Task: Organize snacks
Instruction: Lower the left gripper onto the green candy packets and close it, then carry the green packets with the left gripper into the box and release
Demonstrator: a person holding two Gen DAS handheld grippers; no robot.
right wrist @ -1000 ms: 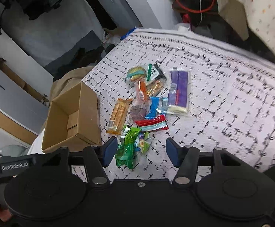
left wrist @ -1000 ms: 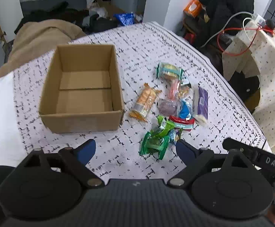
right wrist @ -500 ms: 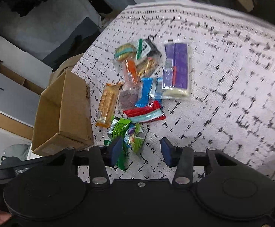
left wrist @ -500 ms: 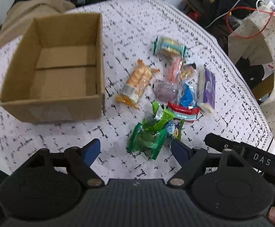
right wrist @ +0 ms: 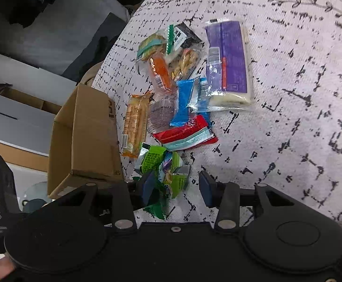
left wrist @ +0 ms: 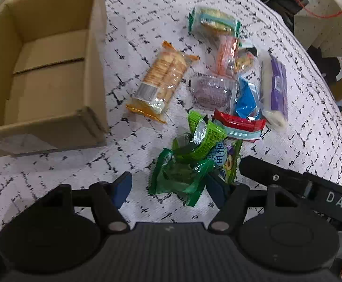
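Two tools, both spread wide and holding nothing, are crowding the same green wrappers (left wrist: 189,162) at the near end of the snack pile, close to the surface's (left wrist: 133,18) near edge. Left tool (left wrist: 169,188) has its pads straddling them; right tool (right wrist: 175,186) does too. Cardboard box (left wrist: 41,75) sits just left of the pile, nothing in it. My worry: crinkly overlapping packets mean a pinch could drag two at once or slip off, and the tools could bump each other.
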